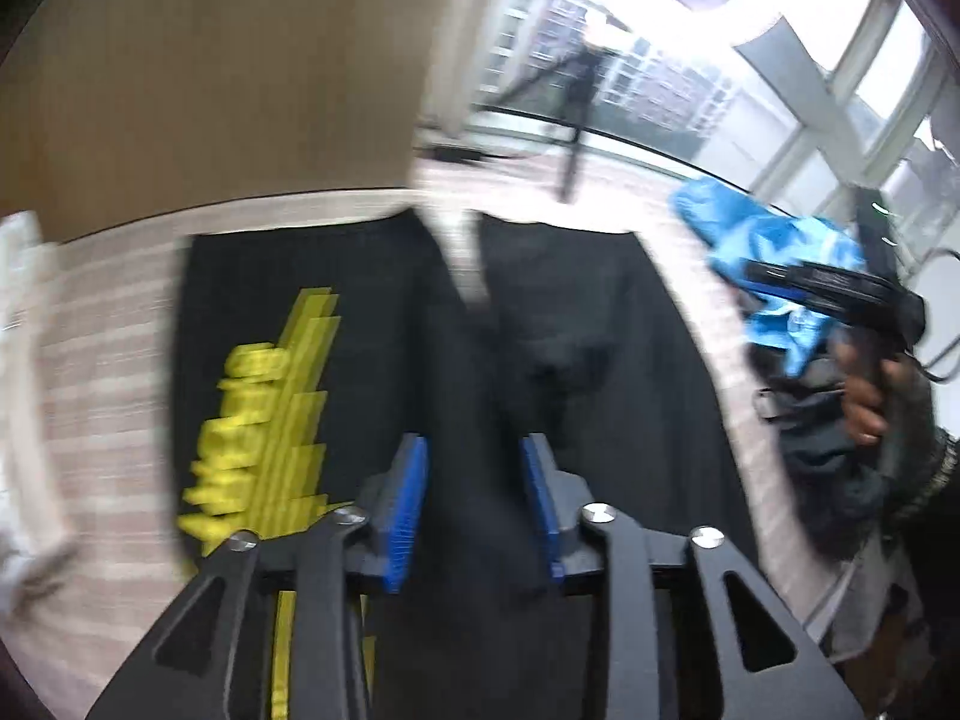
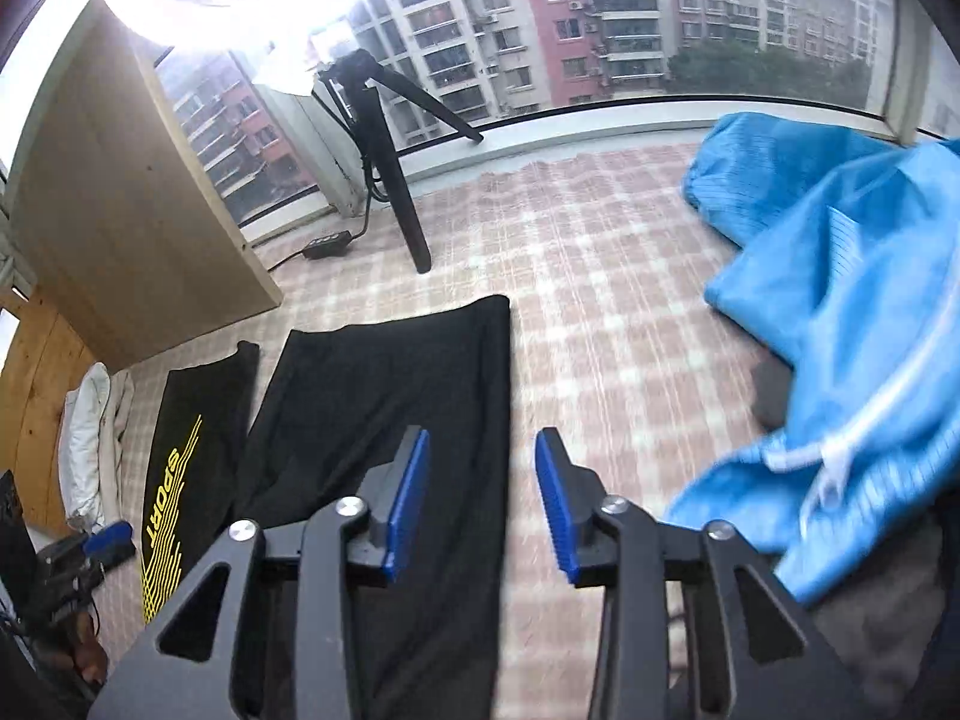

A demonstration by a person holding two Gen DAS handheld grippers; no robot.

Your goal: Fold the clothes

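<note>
Black trousers [image 1: 540, 360] lie flat on the pink checked cloth, both legs stretched away from me. One leg carries a yellow "SPORT" print [image 2: 165, 516]. My left gripper [image 1: 474, 504] hovers open above the middle of the trousers with nothing between its blue pads. Over the right edge of the plain leg [image 2: 384, 420] my right gripper [image 2: 483, 498] is also open and holds nothing. In the left wrist view, which is blurred, a hand [image 1: 864, 402] holds the right gripper [image 1: 762, 276] at the far right.
A crumpled blue garment [image 2: 840, 300] lies at the right with a dark grey garment [image 2: 870, 630] under it. A black tripod [image 2: 390, 180] stands near the window. A wooden board [image 2: 120, 210] leans at the left, with white cloth [image 2: 84, 438] below it.
</note>
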